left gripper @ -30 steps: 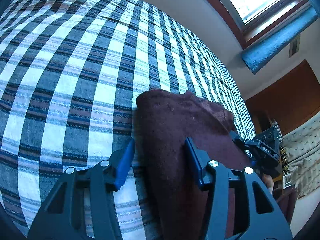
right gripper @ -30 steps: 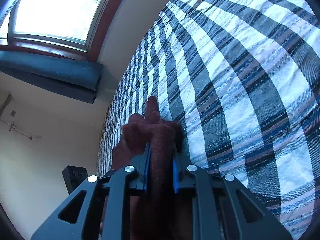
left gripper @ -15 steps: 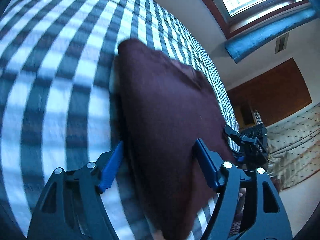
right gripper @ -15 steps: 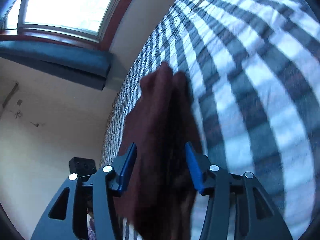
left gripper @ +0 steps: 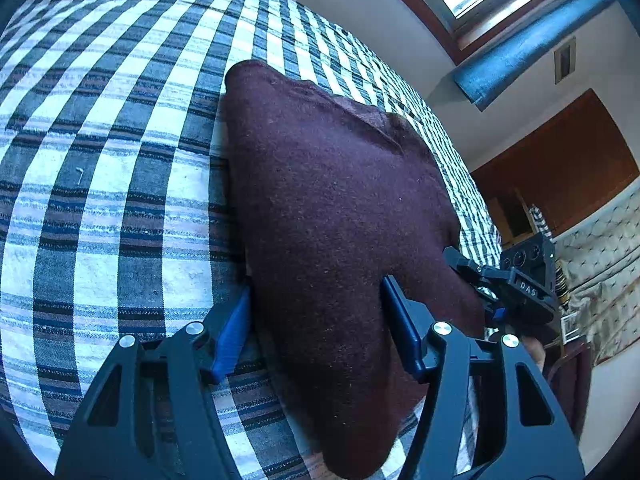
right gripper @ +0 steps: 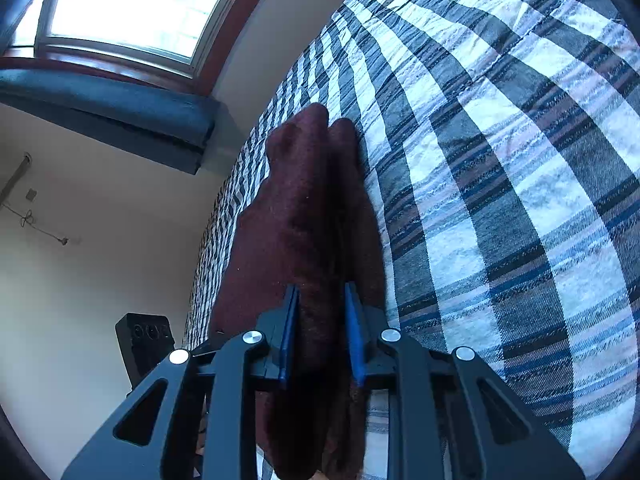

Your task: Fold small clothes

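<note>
Maroon cloth [left gripper: 336,208] lay on plaid bedspread [left gripper: 120,160] w/ right gripper [right gripper: 322,332] clamped on its near edge & left gripper [left gripper: 316,328] fingers apart astride it; best to grip both corners level before folding.

1 maroon garment [left gripper: 336,216], 1 plaid bedspread [left gripper: 104,168], 2 hand-held grippers, 1 window [right gripper: 132,4].

**Maroon garment lies folded on plaid bedspread**

A small dark maroon garment [left gripper: 336,208] of fuzzy, felt-like knit lies on a blue, white and brown plaid bedspread [left gripper: 120,160]. Its broad upper face is smooth, with a seam and a loose layered edge at the far end. From the side [right gripper: 316,216], its doubled layers bunch into two rounded lobes.
</note>
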Demonstrator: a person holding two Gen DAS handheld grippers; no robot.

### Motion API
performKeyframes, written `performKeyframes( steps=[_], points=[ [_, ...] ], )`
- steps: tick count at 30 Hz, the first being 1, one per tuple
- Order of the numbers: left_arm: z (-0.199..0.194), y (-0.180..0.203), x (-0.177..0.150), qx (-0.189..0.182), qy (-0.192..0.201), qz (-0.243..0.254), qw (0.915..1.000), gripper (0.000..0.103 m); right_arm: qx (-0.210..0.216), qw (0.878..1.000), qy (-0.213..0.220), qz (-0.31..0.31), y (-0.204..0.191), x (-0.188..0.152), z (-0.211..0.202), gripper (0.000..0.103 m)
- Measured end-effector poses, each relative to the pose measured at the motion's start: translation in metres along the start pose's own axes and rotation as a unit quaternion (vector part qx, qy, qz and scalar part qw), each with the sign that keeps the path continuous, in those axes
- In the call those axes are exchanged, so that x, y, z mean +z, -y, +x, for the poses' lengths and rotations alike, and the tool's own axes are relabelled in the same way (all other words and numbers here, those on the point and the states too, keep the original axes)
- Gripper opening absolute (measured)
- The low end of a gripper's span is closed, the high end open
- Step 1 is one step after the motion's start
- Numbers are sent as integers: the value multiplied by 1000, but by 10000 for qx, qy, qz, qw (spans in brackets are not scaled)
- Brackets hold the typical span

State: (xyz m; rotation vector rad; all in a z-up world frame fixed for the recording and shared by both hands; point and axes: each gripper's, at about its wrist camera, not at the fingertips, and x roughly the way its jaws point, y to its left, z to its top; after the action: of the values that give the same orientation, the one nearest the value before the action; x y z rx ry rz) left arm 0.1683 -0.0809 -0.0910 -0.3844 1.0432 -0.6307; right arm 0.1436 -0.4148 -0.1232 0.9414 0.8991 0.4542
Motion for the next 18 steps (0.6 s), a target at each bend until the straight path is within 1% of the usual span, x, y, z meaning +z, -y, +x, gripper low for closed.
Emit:
performKeyframes(
  steps=[6, 18],
  points=[
    [5, 7, 2, 78, 63, 133, 9999, 62, 32, 10000, 12, -1, 4, -3, -3, 23],
    [3, 3, 1, 61, 88, 149, 9998, 62, 28, 10000, 40, 5, 0, -1, 0, 23]
  ],
)
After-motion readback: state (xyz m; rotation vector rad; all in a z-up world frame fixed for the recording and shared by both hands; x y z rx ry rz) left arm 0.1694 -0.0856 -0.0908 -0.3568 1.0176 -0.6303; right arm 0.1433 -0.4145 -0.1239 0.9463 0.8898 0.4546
